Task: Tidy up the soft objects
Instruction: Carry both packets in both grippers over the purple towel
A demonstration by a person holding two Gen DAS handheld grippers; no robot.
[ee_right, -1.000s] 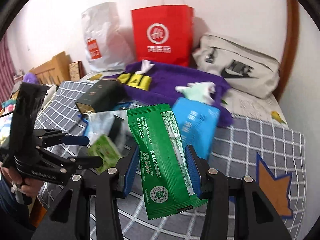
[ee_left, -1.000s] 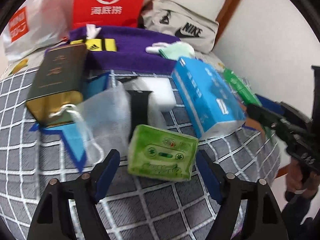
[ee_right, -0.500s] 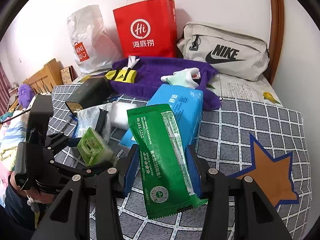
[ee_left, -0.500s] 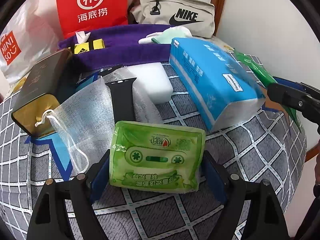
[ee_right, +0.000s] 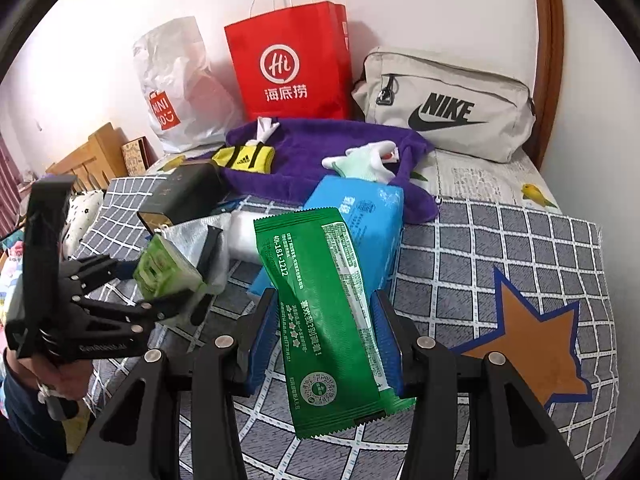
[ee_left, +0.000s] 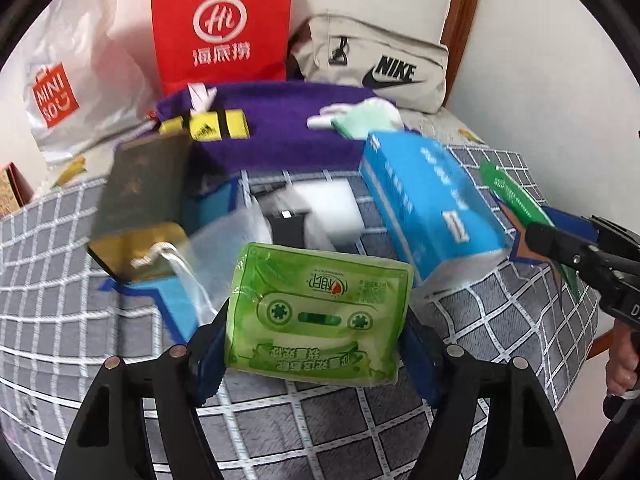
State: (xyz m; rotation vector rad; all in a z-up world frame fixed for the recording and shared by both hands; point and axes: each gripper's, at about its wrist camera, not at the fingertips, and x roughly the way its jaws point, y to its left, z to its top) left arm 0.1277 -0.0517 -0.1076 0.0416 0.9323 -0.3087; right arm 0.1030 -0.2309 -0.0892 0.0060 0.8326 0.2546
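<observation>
Our left tongs (ee_left: 316,354) are closing, their blue pads against both short ends of the light green tissue pack (ee_left: 320,314), which we carry clear above the grey checked bedspread (ee_left: 500,320). Our right tongs (ee_right: 326,346) clamp the dark green wipe sachet (ee_right: 328,312) by its long edges, its serrated end hanging toward us. Just beyond the tissue pack lie a white mesh pouch (ee_left: 224,236) with a black strap (ee_left: 286,228) on it, a white foam block (ee_left: 326,208), and a dark tin with a gold end (ee_left: 140,204). To the right, a blue tissue box (ee_left: 428,200) rests on the bedspread. Farther back we see a purple towel (ee_left: 288,128) carrying a yellow band (ee_left: 204,126) and pale green socks (ee_left: 364,116). Against the wall stand a white shopping bag (ee_left: 68,88), a red paper bag (ee_left: 222,24) and a beige Nike pouch (ee_left: 380,64).
</observation>
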